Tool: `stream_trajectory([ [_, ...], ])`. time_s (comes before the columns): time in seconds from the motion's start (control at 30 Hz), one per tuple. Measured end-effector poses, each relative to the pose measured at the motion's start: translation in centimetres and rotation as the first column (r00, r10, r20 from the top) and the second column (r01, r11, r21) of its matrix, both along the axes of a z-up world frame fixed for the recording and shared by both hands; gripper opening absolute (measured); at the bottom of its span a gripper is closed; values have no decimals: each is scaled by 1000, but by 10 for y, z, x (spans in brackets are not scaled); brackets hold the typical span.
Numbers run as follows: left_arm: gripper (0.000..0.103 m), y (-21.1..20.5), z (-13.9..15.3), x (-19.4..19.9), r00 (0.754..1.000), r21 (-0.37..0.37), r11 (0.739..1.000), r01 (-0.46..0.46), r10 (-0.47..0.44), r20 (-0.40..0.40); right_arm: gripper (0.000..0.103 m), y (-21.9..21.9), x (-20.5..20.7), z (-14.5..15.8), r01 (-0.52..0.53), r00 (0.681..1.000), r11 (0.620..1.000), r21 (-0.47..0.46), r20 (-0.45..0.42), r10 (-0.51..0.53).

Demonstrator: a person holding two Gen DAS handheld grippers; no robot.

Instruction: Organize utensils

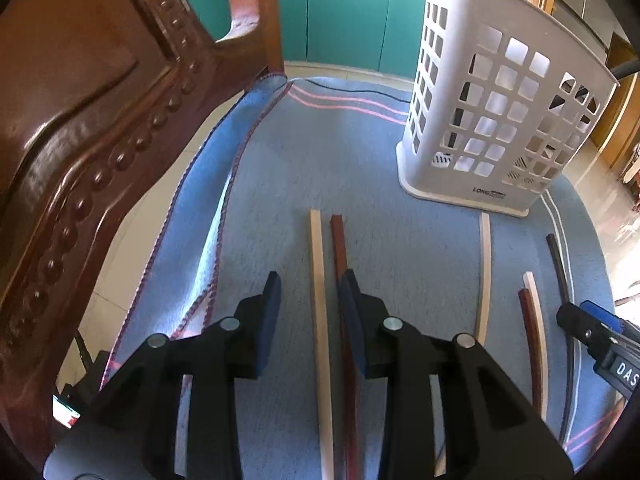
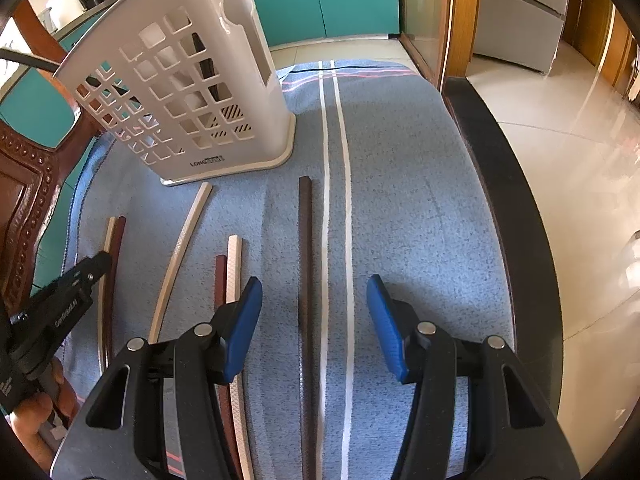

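Where the blue towel is ending: the blue towel with white and pink stripes (image 2: 400,200) is covering the counter; a dark counter edge (image 2: 500,200) is running along its right side, with glossy floor beyond.
Left side: a carved brown wooden chair back (image 1: 80,140) is crowding the towel's left edge.
Open room: bare towel is lying right of the white stripes, and between the holder and the left gripper.
Left gripper (image 1: 310,292): its jaws are standing partly open, straddling a cream chopstick (image 1: 320,320); a reddish-brown chopstick (image 1: 340,244) is lying just beside it. The pads are not pressing on either.
Right gripper (image 2: 314,300): its jaws are standing open, holding nothing, over a dark brown chopstick (image 2: 306,260).
Other chopsticks: a lone cream chopstick (image 2: 180,256) and a cream-and-red pair (image 2: 230,272) are lying between the two grippers.
Holder: a white perforated plastic utensil holder (image 2: 180,92) is standing upright at the far end.
Writing: "LONG" is showing on the holder's base; the rest is too small to read.
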State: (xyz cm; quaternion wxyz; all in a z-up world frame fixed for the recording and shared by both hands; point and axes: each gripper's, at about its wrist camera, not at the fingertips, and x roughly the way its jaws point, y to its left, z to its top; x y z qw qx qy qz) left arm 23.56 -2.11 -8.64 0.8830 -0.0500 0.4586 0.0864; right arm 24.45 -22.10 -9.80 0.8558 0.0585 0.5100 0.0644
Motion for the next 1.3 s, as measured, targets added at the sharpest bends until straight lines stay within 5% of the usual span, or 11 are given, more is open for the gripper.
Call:
stream_trajectory([
  [0.43,13,-5,-6,5,999,-22,999,25,-25,-28,59,10,0,-2,-5,1000,999,-36,15,6],
  [0.7,13,-12,0,-7,999,-77,996,47,-49,-20,59,3,0,0,10,1000,1000,-16,16,-10],
  [1.07,13,-10,42,-35,992,-169,981,100,-86,91,58,-26,6,16,73,996,997,13,56,-73],
  [1.3,13,-15,46,-37,989,-178,977,120,-103,102,45,-5,8,2,1,999,998,-60,35,1],
])
